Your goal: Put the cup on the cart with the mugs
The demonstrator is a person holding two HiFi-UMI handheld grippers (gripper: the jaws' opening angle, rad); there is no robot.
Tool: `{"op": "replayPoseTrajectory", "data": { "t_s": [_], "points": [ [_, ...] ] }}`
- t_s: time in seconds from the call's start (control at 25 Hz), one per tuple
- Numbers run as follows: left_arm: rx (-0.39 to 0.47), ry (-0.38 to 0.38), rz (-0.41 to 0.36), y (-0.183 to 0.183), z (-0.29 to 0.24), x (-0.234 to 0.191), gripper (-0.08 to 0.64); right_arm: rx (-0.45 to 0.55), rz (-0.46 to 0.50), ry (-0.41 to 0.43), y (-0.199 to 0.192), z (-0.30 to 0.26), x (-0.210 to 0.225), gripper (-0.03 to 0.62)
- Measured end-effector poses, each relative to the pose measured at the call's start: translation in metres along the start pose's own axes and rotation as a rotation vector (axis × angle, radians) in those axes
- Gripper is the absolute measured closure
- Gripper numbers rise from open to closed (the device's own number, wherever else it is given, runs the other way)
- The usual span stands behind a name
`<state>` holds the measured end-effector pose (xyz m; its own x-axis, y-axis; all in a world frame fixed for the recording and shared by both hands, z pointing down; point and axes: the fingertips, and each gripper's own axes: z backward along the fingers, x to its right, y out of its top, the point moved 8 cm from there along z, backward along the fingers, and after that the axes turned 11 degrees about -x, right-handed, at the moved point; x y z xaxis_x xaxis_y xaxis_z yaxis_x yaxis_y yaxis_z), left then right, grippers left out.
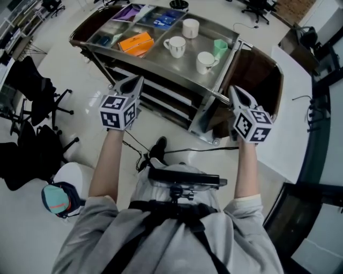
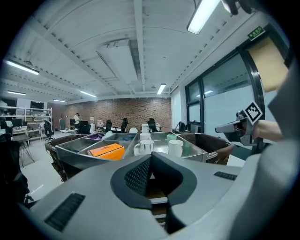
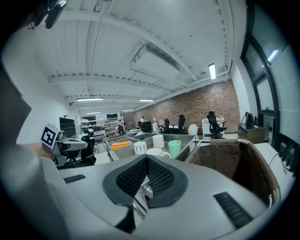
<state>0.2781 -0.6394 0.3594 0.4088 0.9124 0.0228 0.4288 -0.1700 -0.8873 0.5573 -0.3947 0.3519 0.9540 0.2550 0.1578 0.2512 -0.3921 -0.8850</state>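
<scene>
office floor, steel cart ahead. head view: green cup stands on cart top beside white mugs; placing looks done, nothing left. left gripper view: left gripper closed, empty. right gripper view: right gripper closed, empty.

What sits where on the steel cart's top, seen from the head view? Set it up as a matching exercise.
Things:
1. green plastic cup
2. orange flat box
3. purple flat packet

Places:
A. farthest compartment, at the picture's top
B. on the open steel tray, right of the white ceramic mugs
C. compartment just left of the mugs

Pairs: 1-B, 2-C, 3-A
</scene>
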Motion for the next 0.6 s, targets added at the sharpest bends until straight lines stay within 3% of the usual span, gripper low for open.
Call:
{"op": "replayPoseTrajectory", "data": {
  "t_s": [0.6],
  "points": [
    [-0.004, 0.018, 0.019, -0.0112, 0.0017, 0.0074, 0.558, -0.003, 0.025, 0.057, -0.0030, -0.0050, 0.0010, 0.584]
  ]
}}
